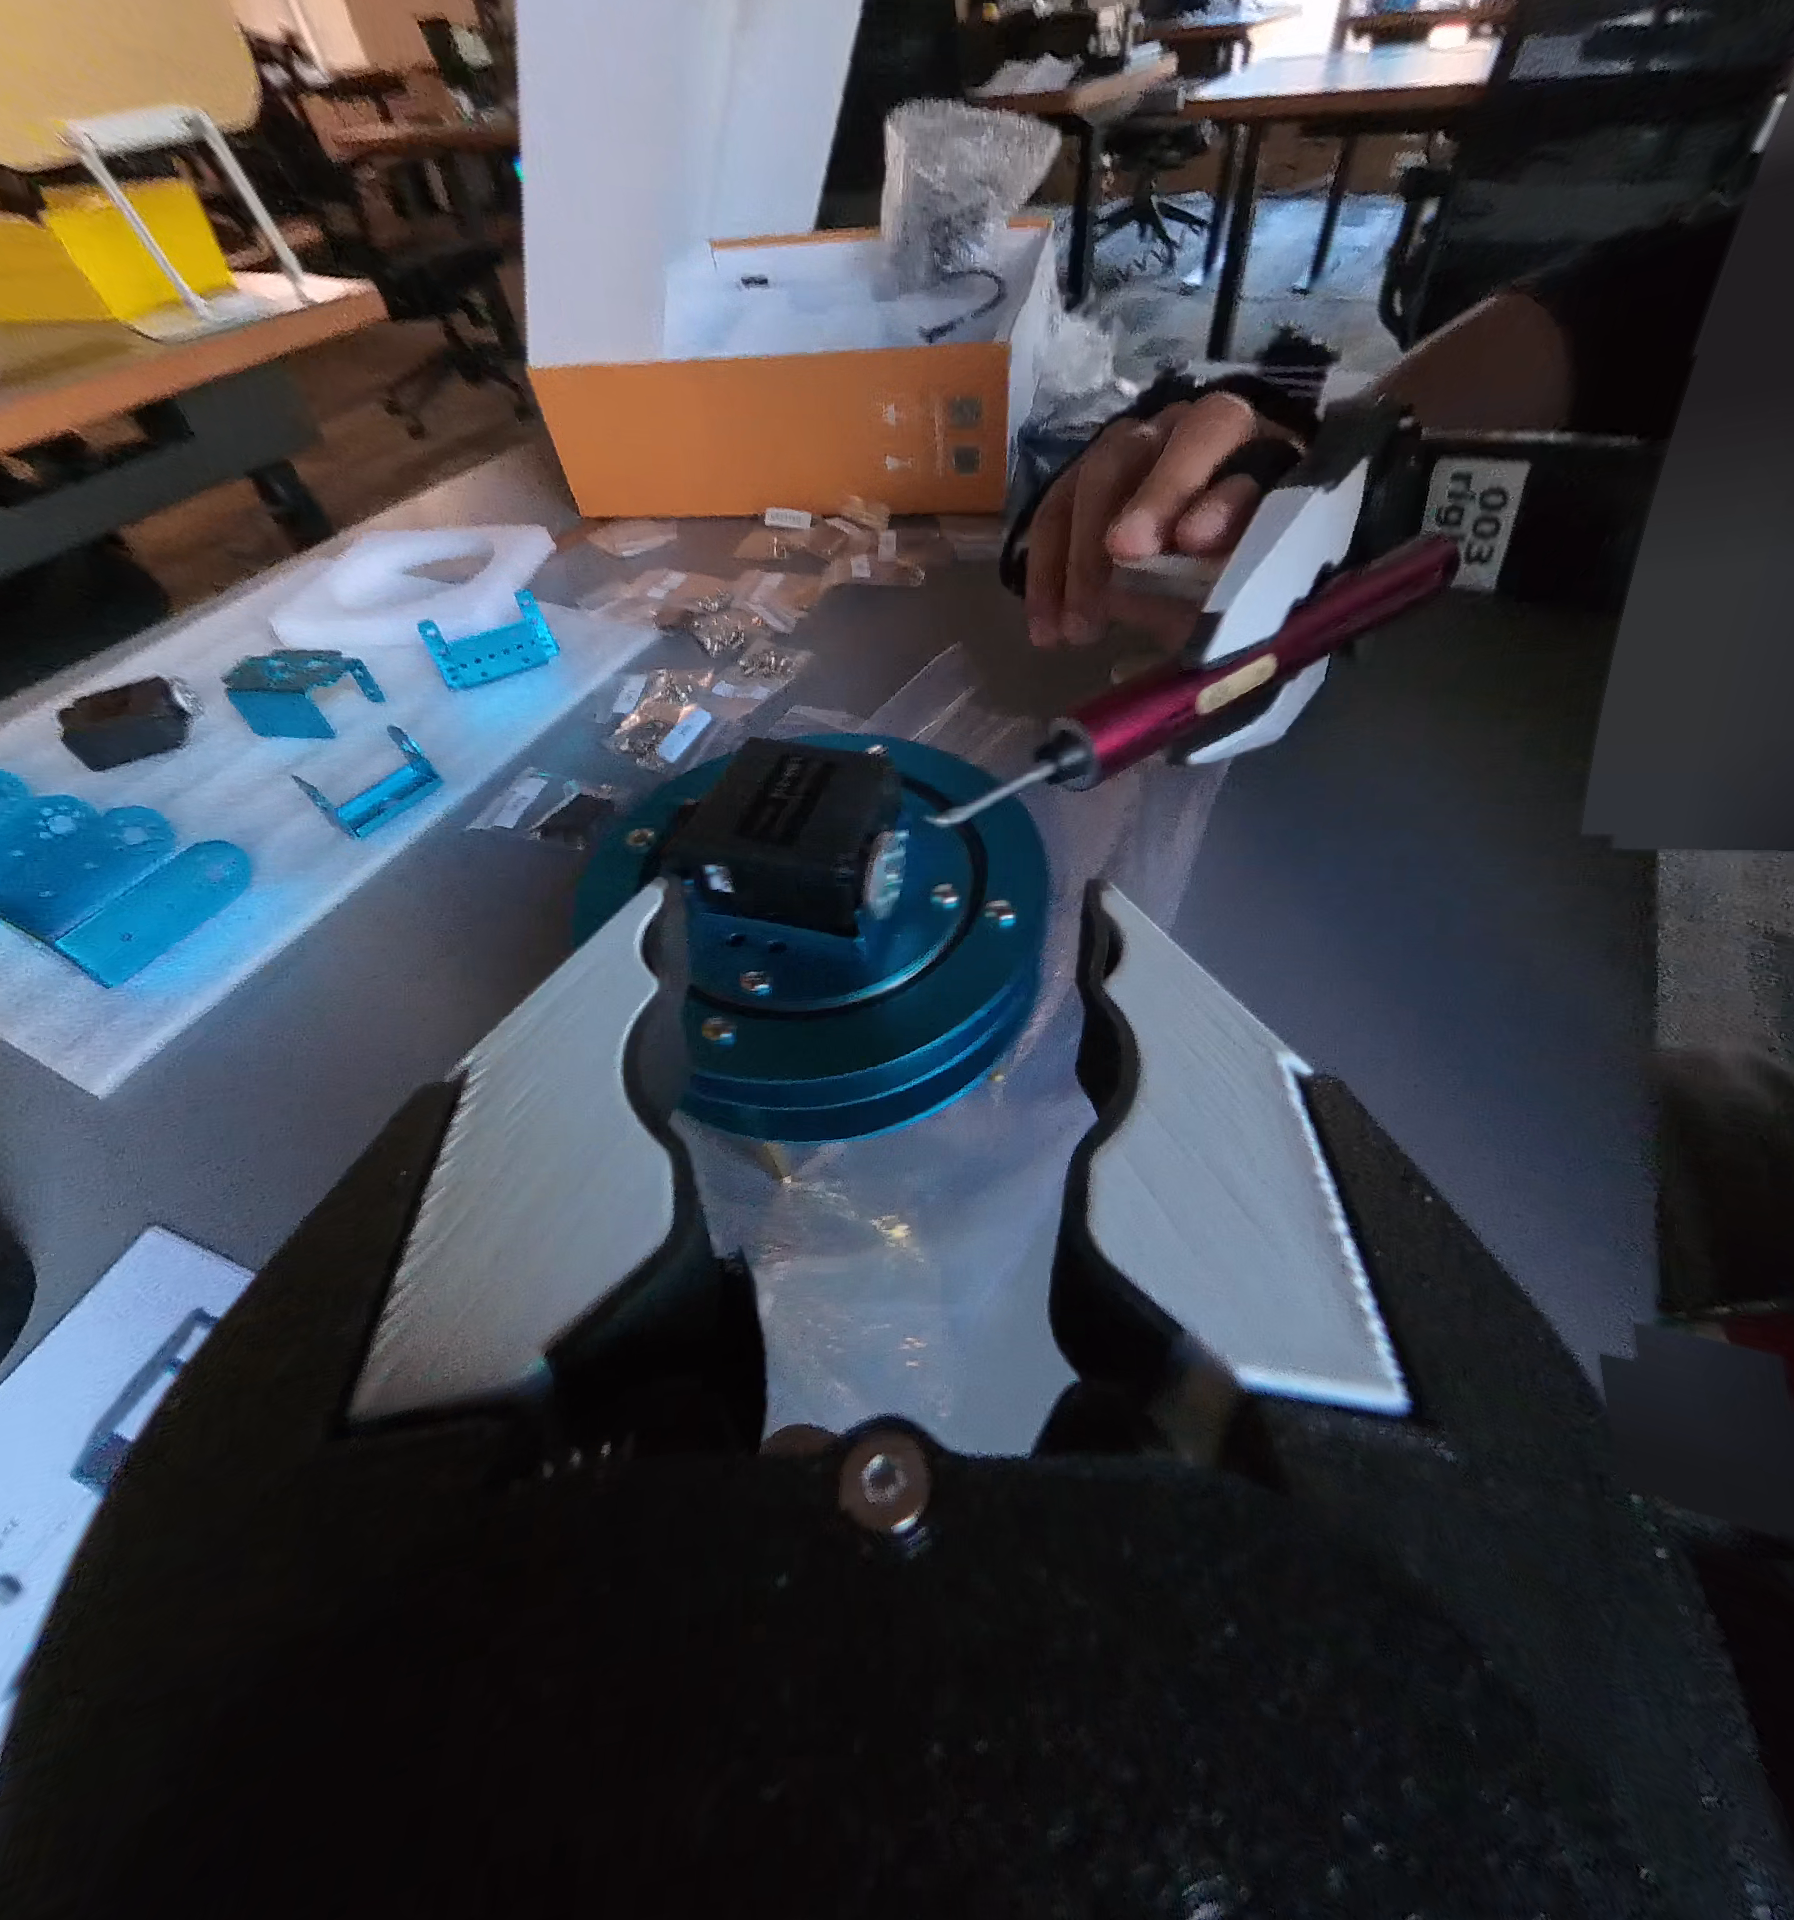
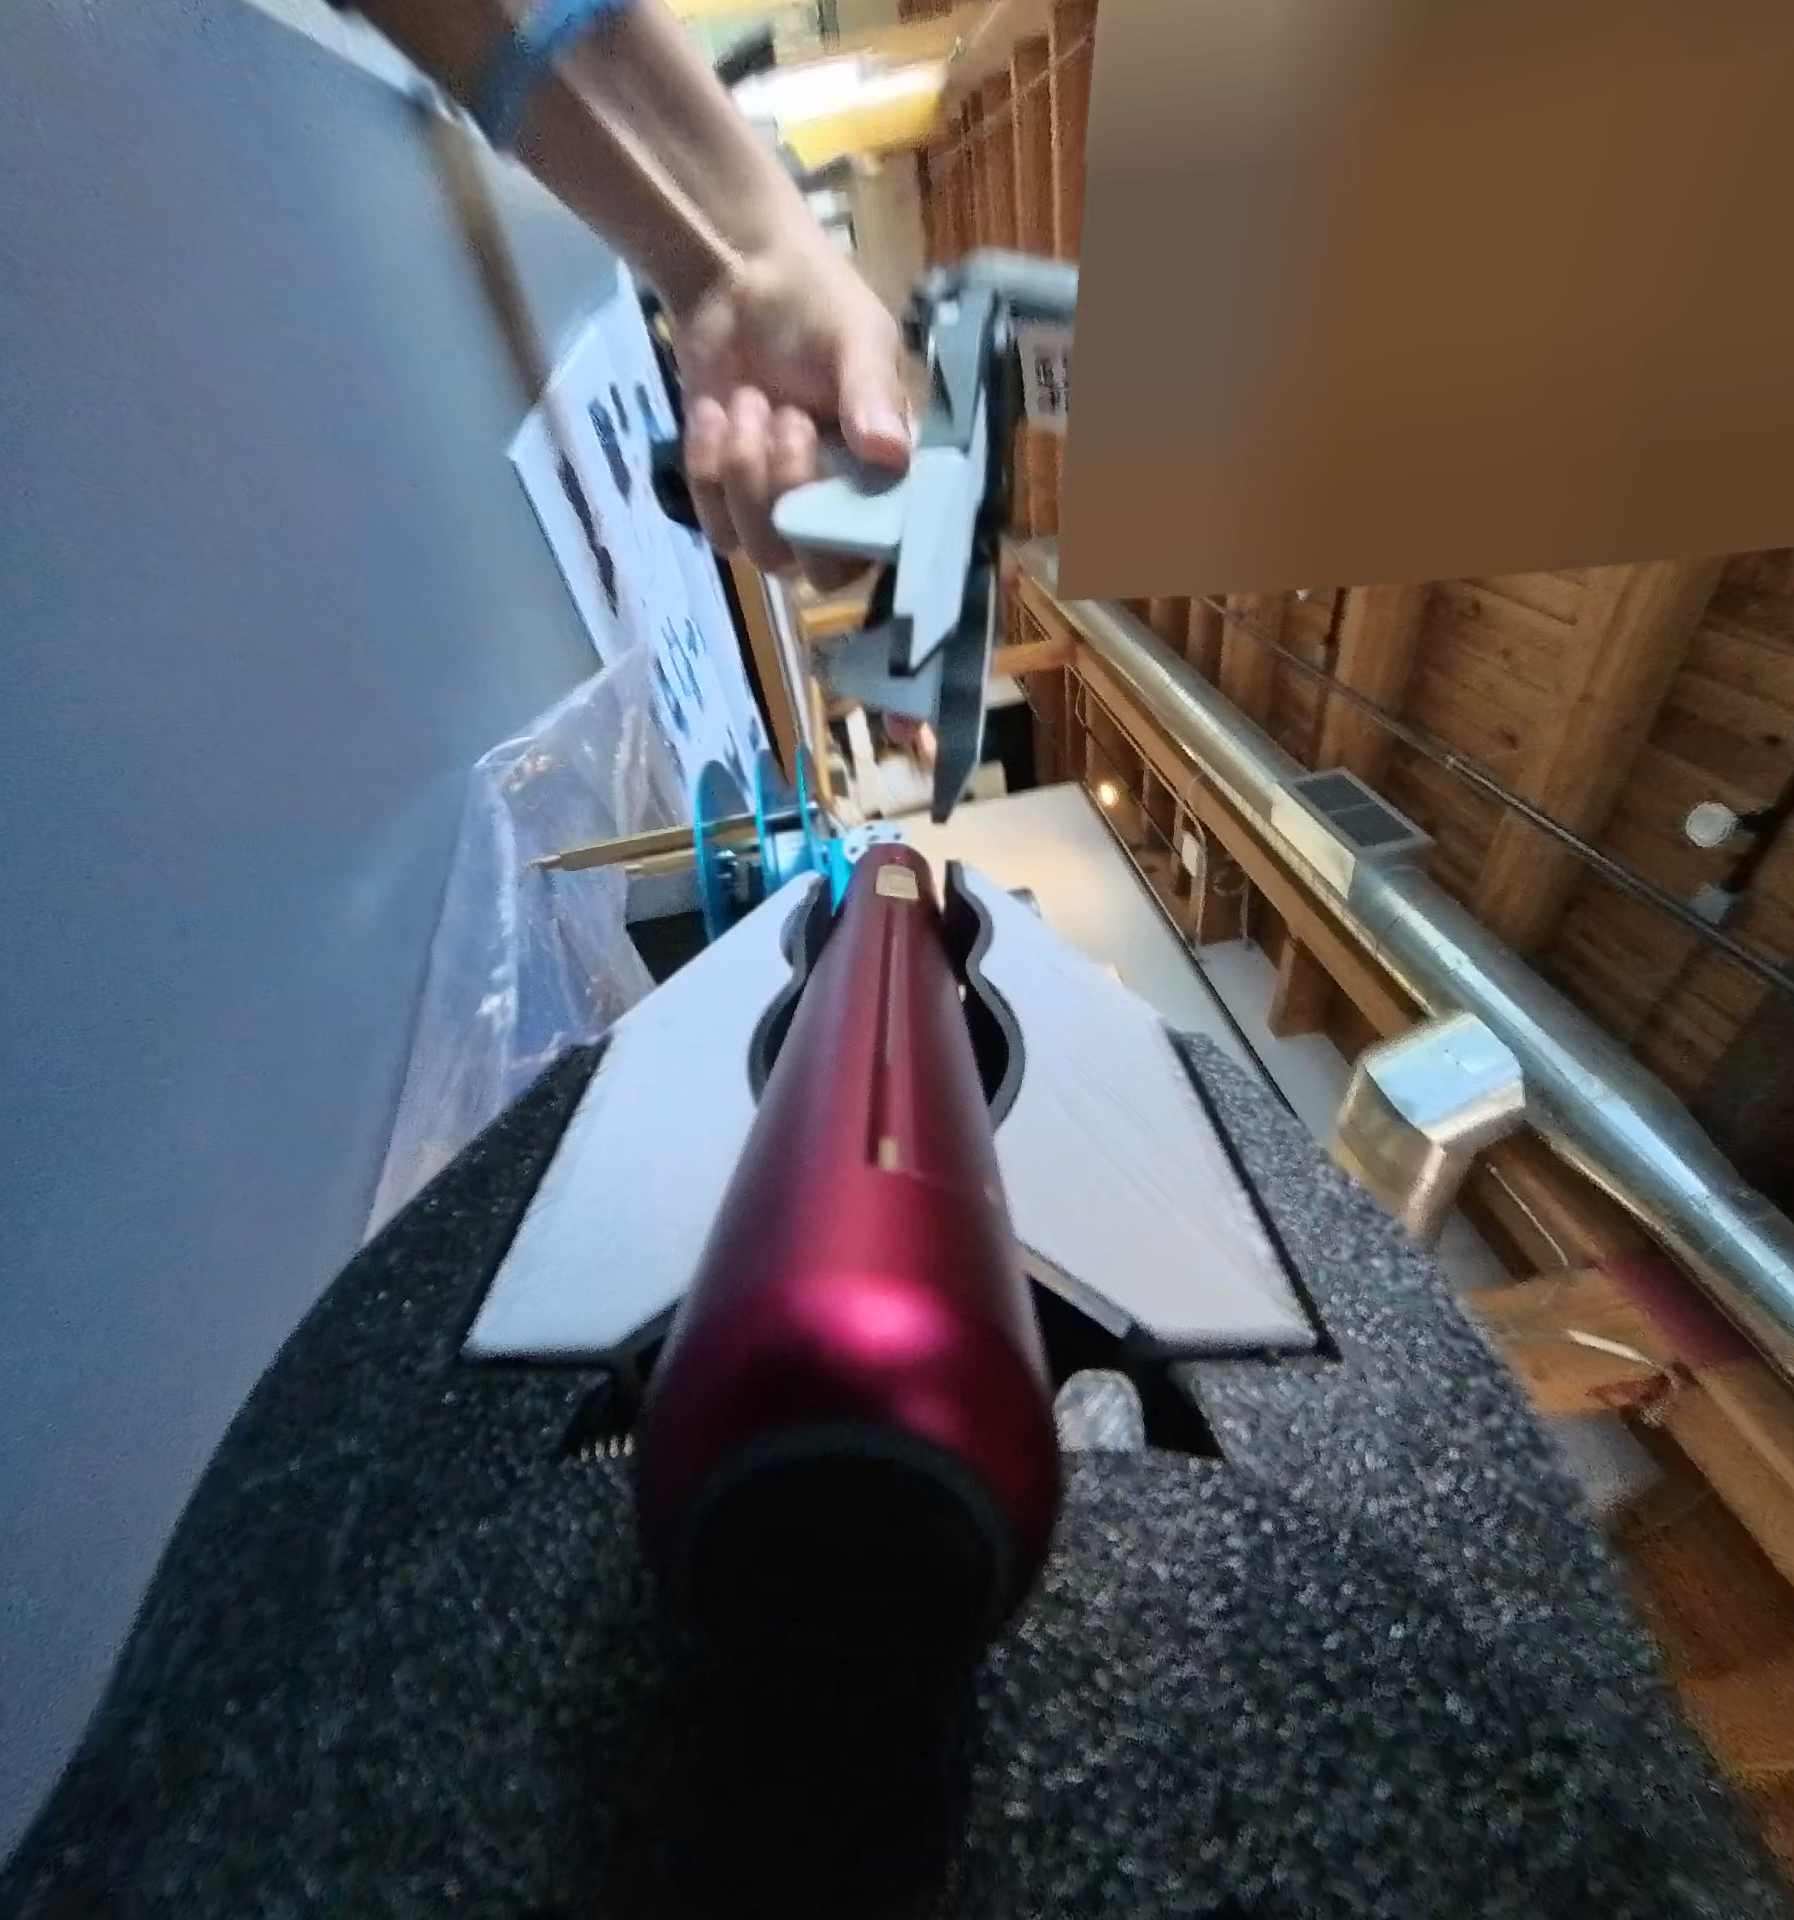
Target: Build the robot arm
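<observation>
Left gripper [image 1: 877, 914] spread wide, holding nothing, hanging low over the grey table [image 1: 1392, 790]. Just past its fingertips [image 1: 664, 904], a round blue base [image 1: 820, 997] on a clear plastic bag [image 1: 872, 1278], with a black box-shaped motor [image 1: 789, 821] sitting tilted on top. Left fingertip right beside the motor and the base rim; touching or not, cannot tell. Right gripper [image 2: 882, 894] squeezed tight on a dark red pen-shaped screwdriver [image 2: 872, 1174], which fills the middle of the right wrist view and hides most of what lies ahead. From the left wrist view, the same screwdriver [image 1: 1215, 686] slanting down from the right, its thin metal tip [image 1: 986, 800] close to the right side of the motor. A person's hand [image 1: 1132, 499] wrapped around the right gripper's handle behind it. Off to the left, a white foam sheet [image 1: 93, 1029] with blue metal brackets [image 1: 488, 644] and another small black motor [image 1: 124, 717]. Farther back, many little bags of screws [image 1: 716, 623] spread on the table, then an orange and white cardboard box [image 1: 779, 436] with bubble wrap [image 1: 955, 177] poking out. White paper [image 1: 31, 1455] near the bottom left corner. Desks and chairs blurry in the far room.
</observation>
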Motion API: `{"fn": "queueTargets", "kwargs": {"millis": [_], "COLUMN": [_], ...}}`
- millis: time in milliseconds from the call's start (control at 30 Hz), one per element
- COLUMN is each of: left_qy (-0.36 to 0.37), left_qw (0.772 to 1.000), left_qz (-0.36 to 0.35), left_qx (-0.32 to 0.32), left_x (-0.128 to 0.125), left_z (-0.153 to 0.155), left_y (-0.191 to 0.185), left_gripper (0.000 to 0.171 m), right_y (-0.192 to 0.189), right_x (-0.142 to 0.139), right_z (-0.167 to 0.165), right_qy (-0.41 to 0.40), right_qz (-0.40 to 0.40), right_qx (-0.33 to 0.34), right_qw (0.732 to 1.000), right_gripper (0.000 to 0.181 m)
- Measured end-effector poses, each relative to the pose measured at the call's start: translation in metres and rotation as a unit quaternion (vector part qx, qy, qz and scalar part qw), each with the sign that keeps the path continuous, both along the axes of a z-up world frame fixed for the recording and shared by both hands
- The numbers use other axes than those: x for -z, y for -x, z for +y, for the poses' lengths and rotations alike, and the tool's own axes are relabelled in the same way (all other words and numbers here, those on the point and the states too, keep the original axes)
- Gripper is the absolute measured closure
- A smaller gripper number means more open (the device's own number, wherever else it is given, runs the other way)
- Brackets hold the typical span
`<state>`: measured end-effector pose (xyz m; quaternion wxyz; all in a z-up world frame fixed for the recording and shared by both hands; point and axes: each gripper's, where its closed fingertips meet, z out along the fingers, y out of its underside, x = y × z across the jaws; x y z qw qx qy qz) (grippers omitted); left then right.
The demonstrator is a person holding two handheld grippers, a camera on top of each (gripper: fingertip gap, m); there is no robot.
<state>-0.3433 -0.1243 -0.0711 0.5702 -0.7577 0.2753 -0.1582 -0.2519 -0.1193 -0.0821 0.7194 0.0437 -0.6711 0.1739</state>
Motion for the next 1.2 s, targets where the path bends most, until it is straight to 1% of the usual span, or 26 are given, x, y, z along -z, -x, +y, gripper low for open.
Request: {"fn": "queueTargets", "kwargs": {"millis": [33, 100, 200, 267, 300, 400, 467, 500, 600, 633, 700, 767, 800, 833, 900, 1000, 1067, 1133, 1200], "left_qy": [0.012, 0.042, 0.07, 0.072, 0.078, 0.078, 0.059, 0.046, 0.029, 0.033, 0.027, 0.038, 0.037, 0.036, 0.035, 0.022, 0.022, 0.023, 0.027], "left_qw": [1.0, 0.997, 0.992, 0.99, 0.989, 0.993, 0.994, 0.995, 0.997, 0.997, 0.997, 0.996, 0.997, 0.998, 0.997, 0.998, 0.998, 0.998, 0.998], "left_qz": [0.0, -0.021, -0.052, -0.06, -0.052, -0.02, -0.032, -0.037, -0.04, -0.034, -0.035, -0.032, -0.021, -0.014, -0.013, -0.005, -0.005, -0.009, -0.009], "left_qx": [0.012, 0.062, 0.096, 0.109, 0.112, 0.091, 0.084, 0.082, 0.063, 0.062, 0.071, 0.07, 0.063, 0.059, 0.061, 0.056, 0.055, 0.052, 0.048], "left_x": [0.003, 0.006, 0.008, 0.007, 0.01, 0.013, 0.004, 0.0, 0.0, 0.002, -0.001, 0.002, 0.005, 0.007, 0.009, 0.008, 0.008, 0.008, 0.011], "left_z": [0.006, 0.01, 0.018, 0.021, 0.022, 0.033, 0.036, 0.035, 0.033, 0.031, 0.027, 0.028, 0.031, 0.032, 0.032, 0.034, 0.035, 0.036, 0.036], "left_y": [0.004, 0.001, 0.002, -0.001, -0.003, -0.001, -0.001, -0.001, 0.001, 0.001, -0.002, -0.003, -0.001, -0.001, -0.005, -0.008, -0.009, -0.007, -0.005], "left_gripper": [0.096, 0.093, 0.089, 0.089, 0.089, 0.088, 0.089, 0.093, 0.098, 0.098, 0.099, 0.098, 0.098, 0.098, 0.1, 0.103, 0.103, 0.104, 0.105], "right_y": [-0.001, 0.0, -0.002, -0.001, 0.001, 0.005, 0.002, 0.0, -0.006, -0.008, -0.008, -0.006, -0.008, -0.007, -0.005, -0.002, 0.004, 0.003, 0.004], "right_x": [0.0, 0.0, 0.007, 0.001, -0.002, 0.002, 0.002, -0.001, -0.017, -0.023, -0.029, -0.031, -0.029, -0.029, -0.025, -0.019, -0.014, -0.014, -0.015], "right_z": [0.003, 0.01, 0.008, 0.007, 0.009, 0.012, 0.01, 0.011, 0.022, 0.026, 0.032, 0.037, 0.035, 0.037, 0.039, 0.037, 0.039, 0.036, 0.039], "right_qy": [0.0, -0.014, -0.048, -0.04, -0.034, -0.035, -0.015, 0.008, 0.133, 0.167, 0.242, 0.289, 0.303, 0.316, 0.316, 0.314, 0.304, 0.308, 0.31], "right_qz": [0.001, 0.019, 0.037, 0.046, 0.051, 0.043, 0.029, 0.019, -0.042, -0.064, -0.126, -0.174, -0.202, -0.214, -0.229, -0.235, -0.228, -0.226, -0.228], "right_qx": [-0.013, -0.011, -0.048, -0.051, -0.049, -0.047, -0.054, -0.055, -0.054, -0.06, -0.065, -0.069, -0.082, -0.077, -0.075, -0.073, -0.048, -0.058, -0.051], "right_qw": [1.0, 1.0, 0.997, 0.997, 0.997, 0.997, 0.998, 0.998, 0.989, 0.982, 0.96, 0.939, 0.928, 0.921, 0.918, 0.917, 0.924, 0.922, 0.922], "right_gripper": [0.16, 0.16, 0.16, 0.159, 0.159, 0.16, 0.16, 0.16, 0.16, 0.161, 0.16, 0.16, 0.16, 0.16, 0.16, 0.159, 0.159, 0.16, 0.16]}}
